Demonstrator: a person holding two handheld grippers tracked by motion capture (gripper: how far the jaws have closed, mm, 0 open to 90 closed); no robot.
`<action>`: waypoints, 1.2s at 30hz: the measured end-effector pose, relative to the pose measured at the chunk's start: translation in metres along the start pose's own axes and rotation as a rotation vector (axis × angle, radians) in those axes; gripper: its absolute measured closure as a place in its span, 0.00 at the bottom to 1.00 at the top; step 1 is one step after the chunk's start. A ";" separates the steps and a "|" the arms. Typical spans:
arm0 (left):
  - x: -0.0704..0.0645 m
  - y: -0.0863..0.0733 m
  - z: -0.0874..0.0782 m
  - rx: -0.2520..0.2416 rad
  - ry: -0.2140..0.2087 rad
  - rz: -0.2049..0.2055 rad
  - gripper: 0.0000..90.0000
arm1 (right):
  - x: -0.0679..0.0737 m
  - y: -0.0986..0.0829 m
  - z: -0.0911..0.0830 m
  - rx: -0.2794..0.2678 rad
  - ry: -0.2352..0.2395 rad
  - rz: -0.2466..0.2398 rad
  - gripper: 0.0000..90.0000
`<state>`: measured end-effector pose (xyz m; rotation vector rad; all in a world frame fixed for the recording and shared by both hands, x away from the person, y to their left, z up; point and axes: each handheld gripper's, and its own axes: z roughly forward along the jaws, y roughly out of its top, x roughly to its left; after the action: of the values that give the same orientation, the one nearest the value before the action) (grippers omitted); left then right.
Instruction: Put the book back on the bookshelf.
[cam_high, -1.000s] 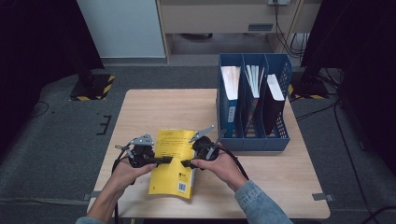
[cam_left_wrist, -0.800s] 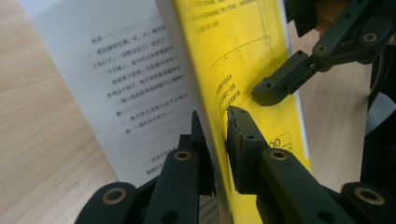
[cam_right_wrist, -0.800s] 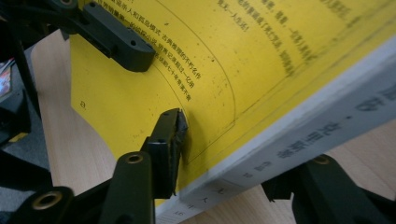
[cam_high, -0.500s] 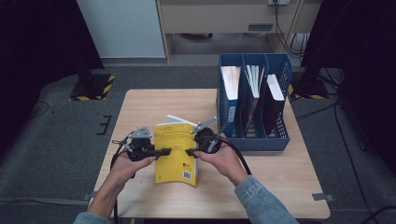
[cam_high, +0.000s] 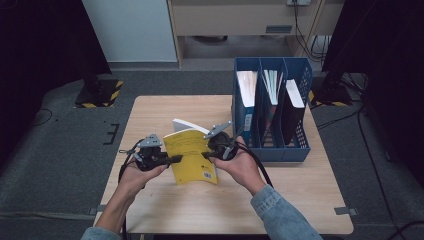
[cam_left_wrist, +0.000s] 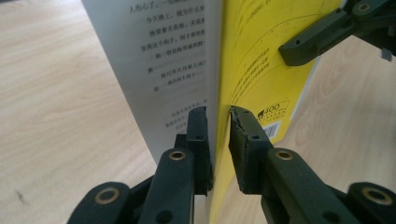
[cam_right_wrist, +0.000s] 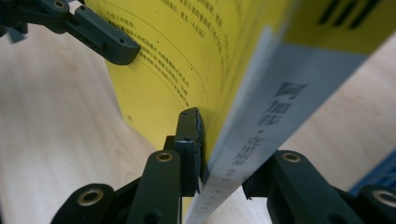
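Note:
A yellow paperback book (cam_high: 192, 155) is held above the table between both grippers, tilted with its far edge raised and white pages showing. My left gripper (cam_high: 175, 159) is shut on its left edge; in the left gripper view its jaws (cam_left_wrist: 218, 135) pinch the yellow cover (cam_left_wrist: 261, 60) and the grey printed face (cam_left_wrist: 159, 60). My right gripper (cam_high: 208, 152) is shut on the spine side; in the right gripper view (cam_right_wrist: 224, 149) one jaw presses the cover (cam_right_wrist: 196, 51), the other is hidden behind the grey spine (cam_right_wrist: 280, 107).
A blue three-slot file holder (cam_high: 272, 145) with books and papers stands at the table's right, close to the right hand. The light wooden table (cam_high: 150, 110) is bare at the far left and along the front. Dark floor and cabinets lie beyond.
The book lay flat near the front edge; both grippers have lifted it, tipped its far edge up and carried it away from the person.

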<state>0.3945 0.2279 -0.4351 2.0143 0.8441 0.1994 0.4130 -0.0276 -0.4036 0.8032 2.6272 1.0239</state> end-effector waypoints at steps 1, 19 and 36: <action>0.000 0.001 0.001 0.000 0.005 -0.002 0.87 | 0.000 0.001 0.000 0.000 -0.009 -0.004 0.81; -0.004 -0.002 -0.002 -0.003 -0.021 0.004 0.84 | 0.002 0.007 -0.014 -0.040 0.095 -0.043 0.71; -0.007 -0.002 -0.002 -0.004 -0.018 0.005 0.82 | 0.002 0.027 -0.029 -0.070 0.116 -0.060 0.71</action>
<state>0.3875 0.2256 -0.4349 2.0122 0.8271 0.1854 0.4116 -0.0265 -0.3637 0.6646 2.6766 1.1720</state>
